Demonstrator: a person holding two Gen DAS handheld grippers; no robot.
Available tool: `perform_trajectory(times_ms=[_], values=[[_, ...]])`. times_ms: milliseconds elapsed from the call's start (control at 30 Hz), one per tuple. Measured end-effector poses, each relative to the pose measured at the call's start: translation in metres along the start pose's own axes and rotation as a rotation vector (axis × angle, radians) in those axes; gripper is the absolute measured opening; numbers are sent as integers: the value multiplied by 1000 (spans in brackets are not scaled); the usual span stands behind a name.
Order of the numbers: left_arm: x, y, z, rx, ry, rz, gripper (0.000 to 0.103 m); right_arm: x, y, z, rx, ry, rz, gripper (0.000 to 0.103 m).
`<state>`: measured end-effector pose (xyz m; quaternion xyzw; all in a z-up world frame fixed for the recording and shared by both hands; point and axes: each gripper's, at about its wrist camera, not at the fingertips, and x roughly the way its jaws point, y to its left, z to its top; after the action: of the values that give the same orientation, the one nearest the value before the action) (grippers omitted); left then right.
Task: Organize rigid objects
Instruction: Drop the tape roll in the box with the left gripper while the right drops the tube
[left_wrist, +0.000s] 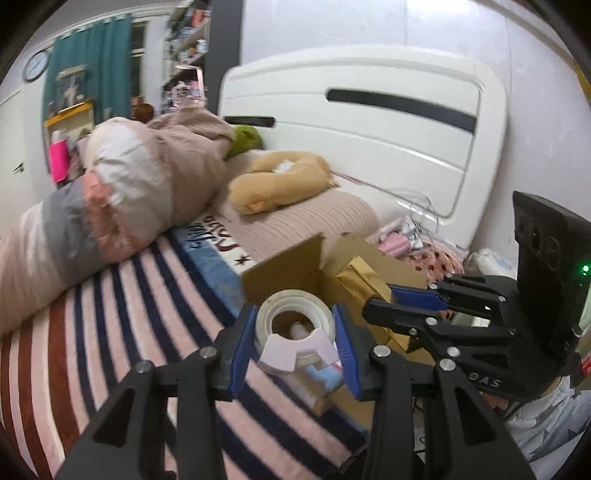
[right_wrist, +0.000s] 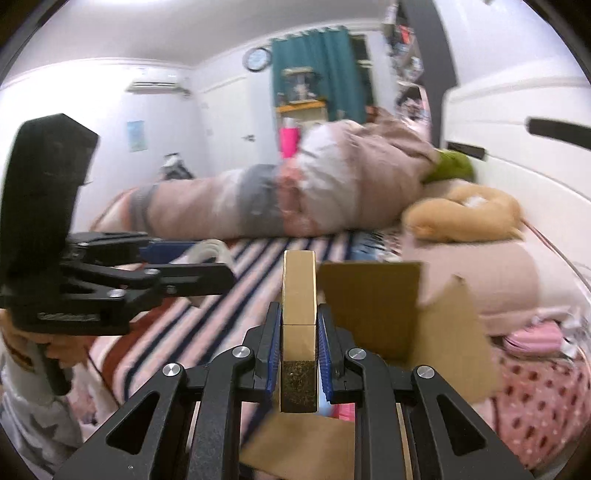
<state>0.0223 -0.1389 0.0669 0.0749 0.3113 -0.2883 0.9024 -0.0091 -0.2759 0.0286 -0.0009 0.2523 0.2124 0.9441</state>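
**A:** On the bed, left wrist view, item one?

**B:** Tape roll (left_wrist: 295, 325), white, with a pale pink cutter piece at its front. The left gripper (left_wrist: 295, 347) is clamped on its two flat sides, blue pads pressing, so the ring cannot spin loose. It hangs above the striped sheet (left_wrist: 122, 325), just before the open cardboard box (left_wrist: 284, 273).

**A:** Item two, same view?

**B:** Gold box (left_wrist: 364, 280), pinched by the right gripper (left_wrist: 384, 306) over the carton's mouth. Probably both are bound for that carton.

**A:** Right wrist view?

**B:** Gold box (right_wrist: 299, 325) again, long and narrow, standing on edge between the right gripper (right_wrist: 299, 332) pads, jaws closed tight on its slim sides, a grip suited to a rigid case. Cardboard box (right_wrist: 373, 306) lies just right of it, flaps raised. Left gripper (right_wrist: 192, 273) is level at left; the roll shows only as a white edge.
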Motion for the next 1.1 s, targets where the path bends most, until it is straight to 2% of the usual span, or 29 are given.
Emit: perform_trajectory(times_ms=[233,400,600,667,767,867,1100], values=[[56,-17,10,23,101,-23,39,28,-50,-20,42,86,-74,14],[90,-24,17,52,164,-29,39,30,-67,-30,34,84,-138,14],[122,-34,18,86,226,-29,39,32,-74,-36,31,84,-103,14],[127,-35,17,86,236,-27,39,32,-73,-37,25,84,-100,14],[129,-34,17,81,238,-24,46,34,-74,-38,31,86,-94,14],[129,-31,17,75,237,-19,47,34,-74,-39,31,88,-92,14],[103,-19,15,43,196,-10,50,34,-66,-37,22,110,-102,14]])
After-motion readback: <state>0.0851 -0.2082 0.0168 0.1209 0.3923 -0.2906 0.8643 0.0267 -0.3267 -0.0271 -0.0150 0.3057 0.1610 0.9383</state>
